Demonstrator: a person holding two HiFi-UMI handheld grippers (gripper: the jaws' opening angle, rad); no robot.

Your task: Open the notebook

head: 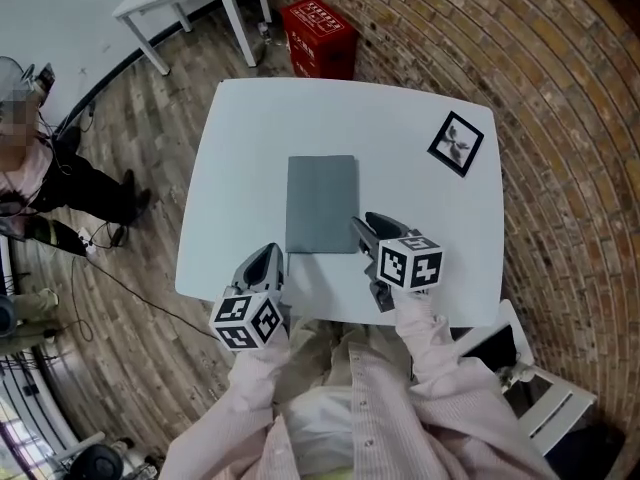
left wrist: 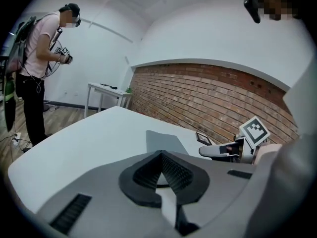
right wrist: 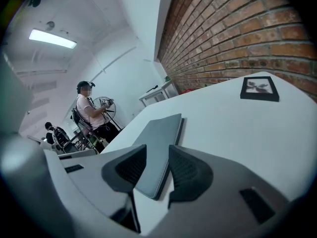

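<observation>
Notebook (head: 321, 203): grey, shut, lying flat on the white table (head: 420, 98), cover down.
Long way of it: runs straight ahead, away from both claws. Short near edge faces them.
From the right claw (head: 362, 226): just ahead and a little to the left. Tips sit right at the near right corner.
Right claw jaws: a little apart, with a thin gap and nothing pinched. Right long edge of the notebook lines up with that gap and runs forward from it. Touching the corner or not: too close to tell.
From the left claw (head: 268, 258): ahead and a bit to the right. Near left corner lies just past the tips, with a strip of bare table between.
Left claw jaws: tips pressed together, holding nothing.
Closer claw: the right one, by a good bit.
Spine side: cannot tell from here.
Next move, a guess: slip one right jaw under the cover at that corner, then lift and swing it over to the left. Works only if the right long edge is the loose one.
Helper, a guess: left claw close enough to press down on the near left corner and stop a slide.
Farther out: black-and-white card (head: 456, 143), far ahead and to the right of the right claw, well apart from the notebook.
</observation>
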